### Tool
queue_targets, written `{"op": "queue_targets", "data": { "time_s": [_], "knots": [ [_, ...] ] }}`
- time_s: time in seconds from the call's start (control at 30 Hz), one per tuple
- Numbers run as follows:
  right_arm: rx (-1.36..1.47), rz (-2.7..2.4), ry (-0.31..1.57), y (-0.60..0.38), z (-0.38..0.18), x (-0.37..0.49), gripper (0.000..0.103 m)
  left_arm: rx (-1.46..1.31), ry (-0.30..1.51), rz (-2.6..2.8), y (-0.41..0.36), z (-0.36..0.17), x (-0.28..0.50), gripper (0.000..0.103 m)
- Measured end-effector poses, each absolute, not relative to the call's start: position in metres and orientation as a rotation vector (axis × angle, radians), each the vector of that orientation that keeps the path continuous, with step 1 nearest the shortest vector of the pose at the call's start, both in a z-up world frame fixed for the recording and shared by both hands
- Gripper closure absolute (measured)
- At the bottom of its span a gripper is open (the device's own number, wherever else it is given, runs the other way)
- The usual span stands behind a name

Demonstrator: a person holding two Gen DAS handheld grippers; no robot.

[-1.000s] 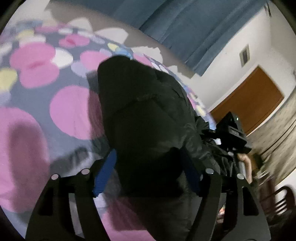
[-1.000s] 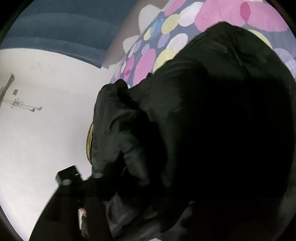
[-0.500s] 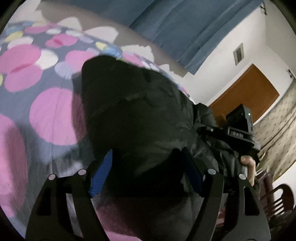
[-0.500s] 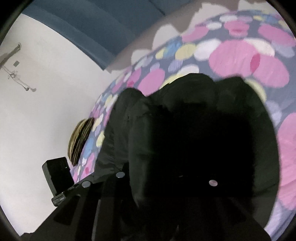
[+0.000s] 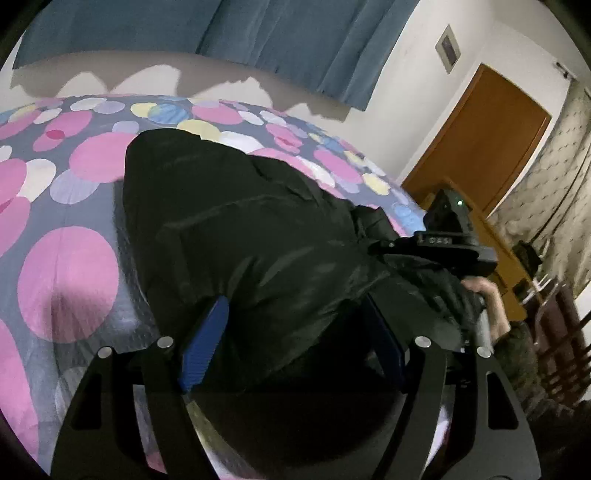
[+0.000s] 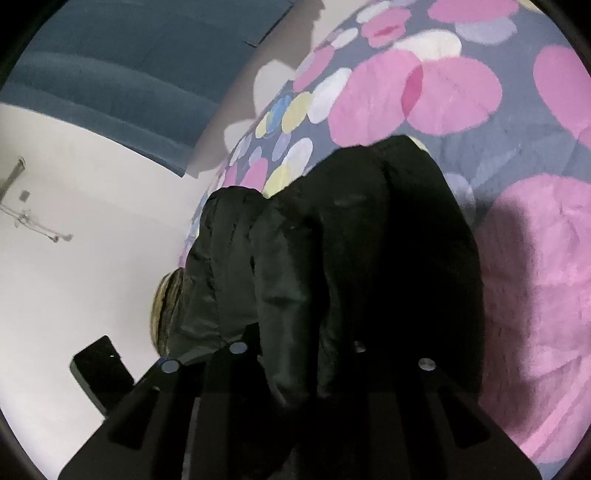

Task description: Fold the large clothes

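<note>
A large black puffy jacket lies bunched on a bed with a pink-dotted cover. My left gripper stands with its blue fingers wide apart on either side of the jacket's near edge, and the fabric fills the gap. In the right wrist view the jacket drapes over my right gripper and hides its fingertips. The right gripper's body and the hand holding it show at the jacket's right side in the left wrist view.
Blue curtains hang behind the bed. A brown wooden door is at the right, with dark wooden chairs below it. A striped round cushion lies at the bed's far edge by the white wall.
Both grippers have tilted and shifted with the jacket; more of the bed cover shows beyond it now. The jacket's bundle has shifted toward the bed's middle.
</note>
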State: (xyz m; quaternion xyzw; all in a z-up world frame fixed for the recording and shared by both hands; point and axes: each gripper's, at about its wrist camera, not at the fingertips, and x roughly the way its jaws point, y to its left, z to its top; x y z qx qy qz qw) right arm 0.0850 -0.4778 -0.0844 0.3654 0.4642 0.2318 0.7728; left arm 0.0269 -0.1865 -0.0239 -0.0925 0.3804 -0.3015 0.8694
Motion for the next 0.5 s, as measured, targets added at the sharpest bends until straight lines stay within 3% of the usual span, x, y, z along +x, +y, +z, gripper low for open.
{"op": "queue_targets", "data": {
  "time_s": [0.2,0.37,0.5],
  "knots": [
    [0.684,0.473,1.021,-0.479,-0.065,0.074,0.065,-0.171,0.805,-0.622,-0.190,-0.024,0.025,0.030],
    [0.507,0.306,0.920,-0.485,-0.010,0.048,0.065,-0.165,0.814,-0.623,-0.192,-0.023,0.031,0.031],
    [0.533,0.388,0.842,-0.484,0.022,0.025,0.065,-0.152,0.816,-0.623,-0.198,-0.023,0.034,0.031]
  ]
}}
